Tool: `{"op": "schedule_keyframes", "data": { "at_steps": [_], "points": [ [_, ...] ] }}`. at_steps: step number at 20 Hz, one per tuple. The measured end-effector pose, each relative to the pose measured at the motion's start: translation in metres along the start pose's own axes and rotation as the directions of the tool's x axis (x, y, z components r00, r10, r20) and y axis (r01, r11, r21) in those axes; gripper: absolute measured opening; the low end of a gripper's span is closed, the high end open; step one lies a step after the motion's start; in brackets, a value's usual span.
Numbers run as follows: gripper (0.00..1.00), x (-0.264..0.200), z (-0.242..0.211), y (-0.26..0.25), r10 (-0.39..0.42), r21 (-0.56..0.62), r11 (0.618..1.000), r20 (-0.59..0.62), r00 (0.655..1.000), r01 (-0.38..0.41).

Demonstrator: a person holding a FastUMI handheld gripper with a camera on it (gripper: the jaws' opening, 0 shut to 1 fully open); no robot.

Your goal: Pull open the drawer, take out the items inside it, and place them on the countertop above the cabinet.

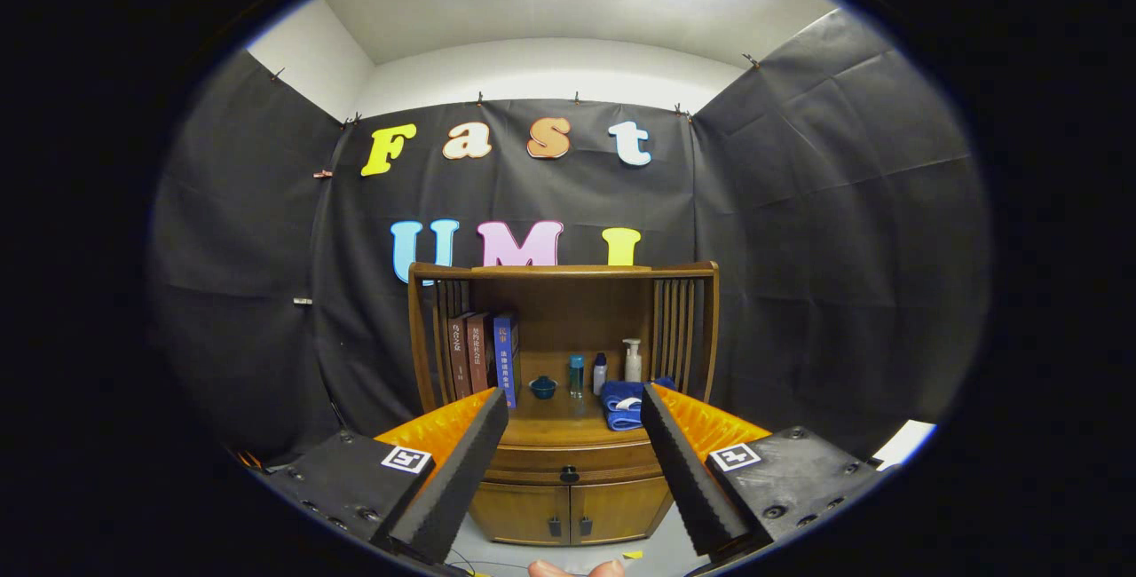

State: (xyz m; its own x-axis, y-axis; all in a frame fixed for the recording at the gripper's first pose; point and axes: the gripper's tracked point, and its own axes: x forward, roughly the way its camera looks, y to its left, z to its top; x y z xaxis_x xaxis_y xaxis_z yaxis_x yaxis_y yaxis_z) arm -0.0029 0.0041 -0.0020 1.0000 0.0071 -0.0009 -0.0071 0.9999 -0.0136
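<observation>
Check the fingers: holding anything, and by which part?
Nothing is held. The gripper is open, its fingers spread wide with only air between them. The drawer of the wooden cabinet lies well beyond them, closed, its knob untouched.

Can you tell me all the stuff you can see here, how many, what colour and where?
cabinet: 1, brown wood, beyond the fingers, against the black cloth wall
drawer: 1, brown, shut, under the countertop
drawer knob: 1, dark, middle of the drawer front
cabinet doors: 2, brown, shut, below the drawer
books: 3, two brown and one blue, upright, far left on the countertop
small bowl: 1, dark teal, beside the books
bottles: 3, one teal, one white with blue cap, one white pump, at the back
towel: 1, blue, folded, in front of the bottles
gripper: 1, black fingers with orange sides, open, holding nothing
</observation>
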Motion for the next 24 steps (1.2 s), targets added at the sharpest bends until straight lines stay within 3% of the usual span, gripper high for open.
{"op": "schedule_keyframes", "data": {
  "at_steps": [8,14,20,24],
  "points": [
    [0.98,0.004,0.005,-0.003,-0.009,0.007,1.000,0.010,1.000,0.009],
    [0.98,0.037,-0.002,0.002,-0.001,0.029,1.000,0.010,1.000,0.000],
    [0.98,0.091,-0.034,0.021,0.060,0.013,0.998,0.022,0.998,-0.061],
    [0.98,0.122,-0.080,0.032,0.080,0.005,0.997,0.024,0.997,-0.080]
  ]
}}
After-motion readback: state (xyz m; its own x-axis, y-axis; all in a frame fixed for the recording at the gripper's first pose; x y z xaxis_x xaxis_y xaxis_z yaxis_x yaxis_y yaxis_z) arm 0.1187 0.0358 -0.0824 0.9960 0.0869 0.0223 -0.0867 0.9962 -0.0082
